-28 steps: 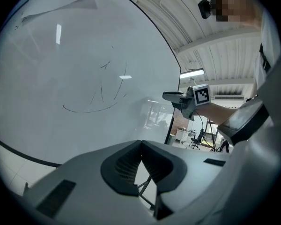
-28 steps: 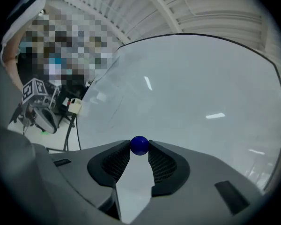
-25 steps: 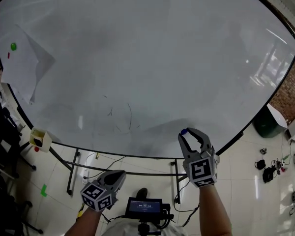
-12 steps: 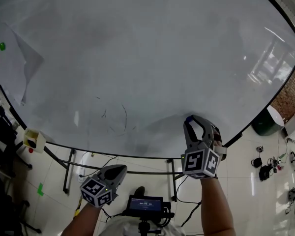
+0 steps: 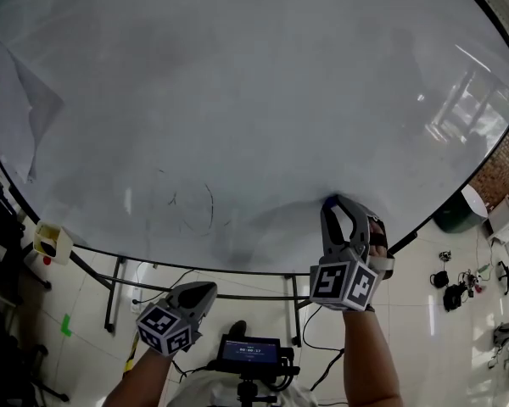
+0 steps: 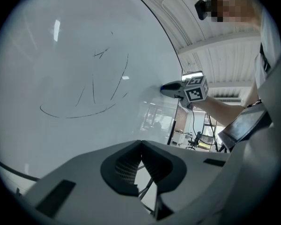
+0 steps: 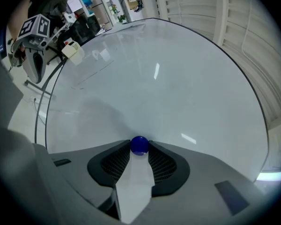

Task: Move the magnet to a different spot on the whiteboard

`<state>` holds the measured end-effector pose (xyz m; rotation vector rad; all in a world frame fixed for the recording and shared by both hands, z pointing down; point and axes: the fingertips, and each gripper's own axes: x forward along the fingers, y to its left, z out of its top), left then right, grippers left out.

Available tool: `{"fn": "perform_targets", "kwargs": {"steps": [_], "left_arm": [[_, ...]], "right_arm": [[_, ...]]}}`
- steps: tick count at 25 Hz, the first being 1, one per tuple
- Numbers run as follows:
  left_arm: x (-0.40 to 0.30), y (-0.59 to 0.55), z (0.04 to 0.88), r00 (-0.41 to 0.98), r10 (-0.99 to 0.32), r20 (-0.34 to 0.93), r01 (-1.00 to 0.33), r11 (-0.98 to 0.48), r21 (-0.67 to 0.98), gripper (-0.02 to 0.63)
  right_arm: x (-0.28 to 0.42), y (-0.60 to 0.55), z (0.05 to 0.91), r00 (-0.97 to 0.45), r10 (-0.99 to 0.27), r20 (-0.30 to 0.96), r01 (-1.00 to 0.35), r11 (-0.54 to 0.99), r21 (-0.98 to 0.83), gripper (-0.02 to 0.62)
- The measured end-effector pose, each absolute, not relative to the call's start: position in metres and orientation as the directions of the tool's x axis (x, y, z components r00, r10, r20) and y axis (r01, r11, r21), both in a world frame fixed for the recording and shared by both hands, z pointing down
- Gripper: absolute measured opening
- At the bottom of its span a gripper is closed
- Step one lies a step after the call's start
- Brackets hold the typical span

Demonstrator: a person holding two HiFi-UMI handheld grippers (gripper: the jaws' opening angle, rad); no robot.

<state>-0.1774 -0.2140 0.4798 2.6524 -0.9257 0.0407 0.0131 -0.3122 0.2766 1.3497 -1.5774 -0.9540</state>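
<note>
While the right gripper (image 5: 332, 203) reaches up to the whiteboard (image 5: 237, 91), its 2 fingers (image 7: 163, 162) are clamped on either side of a small blue magnet (image 7: 139, 145). The magnet sits right at their tips, low and a little right of centre in the head view. It lies at the board's surface or just off it; I cannot tell which. The faint pen scribbles (image 5: 195, 206) are off to its left.

The magnet looks like a hard, smooth, rounded button, so it should be very light and stiff, with no give under the pads. Its own weight matters little. The pull toward the board is probably the main force to manage, both when lifting it away and when it snaps back on. Being round and glossy, it could squirt out of a tip-only pinch, so the best hold is across its widest middle, seated slightly deeper between the ribbed pads. It seems unlikely to break.

The left gripper (image 5: 209, 289) hangs in the lower left of the head view, well apart from the board, fingers closed together on nothing
</note>
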Motion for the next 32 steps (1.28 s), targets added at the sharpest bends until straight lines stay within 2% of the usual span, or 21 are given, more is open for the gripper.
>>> {"fn": "perform_targets", "kwargs": {"steps": [3, 18, 24, 29, 32], "left_arm": [[-0.172, -0.215, 0.479, 0.792, -0.596, 0.133, -0.606, -0.737, 0.301, 0.035], [-0.178, -0.192, 0.484, 0.768, -0.616, 0.175, -0.638, -0.713, 0.29, 0.035], [-0.174, -0.177, 0.487, 0.775, -0.604, 0.186, -0.631, -0.729, 0.265, 0.035], [-0.163, -0.155, 0.491, 0.794, -0.574, 0.202, -0.608, -0.749, 0.263, 0.035], [-0.156, -0.143, 0.494, 0.806, -0.551, 0.216, -0.592, -0.762, 0.263, 0.035]], "right_arm": [[0.012, -0.314, 0.278, -0.072, -0.993, 0.097, -0.323, 0.115, 0.94, 0.155], [0.014, -0.297, 0.273, -0.16, -0.983, 0.091, -0.359, 0.143, 0.922, 0.176], [0.009, -0.265, 0.281, -0.285, -0.953, 0.104, -0.503, 0.241, 0.83, 0.17], [0.023, -0.231, 0.304, -0.335, -0.933, 0.13, -0.644, 0.327, 0.692, 0.116], [0.031, -0.21, 0.313, -0.36, -0.925, 0.119, -0.702, 0.352, 0.619, 0.044]]}}
